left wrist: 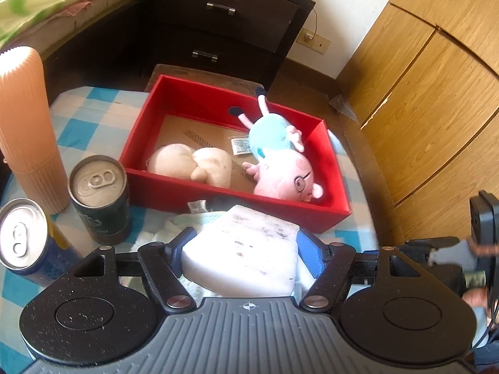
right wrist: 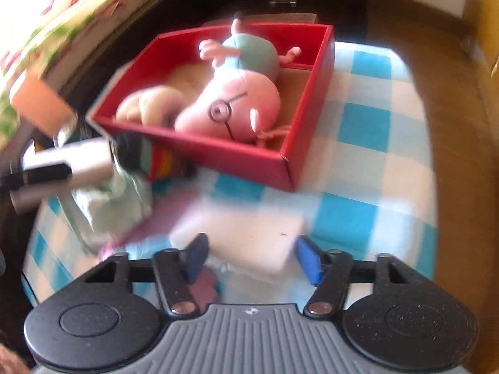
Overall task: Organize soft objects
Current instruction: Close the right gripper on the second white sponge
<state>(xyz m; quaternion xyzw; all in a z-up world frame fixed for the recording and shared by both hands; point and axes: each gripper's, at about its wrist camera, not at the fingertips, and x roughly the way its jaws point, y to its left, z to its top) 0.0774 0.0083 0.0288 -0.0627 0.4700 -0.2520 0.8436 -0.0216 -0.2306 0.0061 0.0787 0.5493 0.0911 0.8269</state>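
Left gripper [left wrist: 243,251] nearest the lens, clamped on a white sponge [left wrist: 246,243]: both pads sit against its sides, block tilted up toward the red box [left wrist: 218,196]. Crumpled pale cloth [left wrist: 156,230] under and left of the sponge.

All places relative to the red box:
- Left of it: ribbed peach cylinder [left wrist: 26,124], dark can [left wrist: 99,199], blue can [left wrist: 28,243], all upright on the checked desk [left wrist: 87,106].
- Inside, left part: beige plush [left wrist: 190,165].
- Inside, right part: pink pig plush [left wrist: 280,155] in a blue dress, lying down, feet at the far wall.
- Just in front of its near wall: the held sponge.

Right wrist view is motion-blurred. Right gripper [right wrist: 249,257] straddles a second white sponge [right wrist: 246,237] on the desk in front of the box. Its blue pads look to be at the block's edges, but I can't tell if they're pressing. Left of the box there: pale cloth [right wrist: 115,199] and a striped item [right wrist: 159,159], too smeared to identify.
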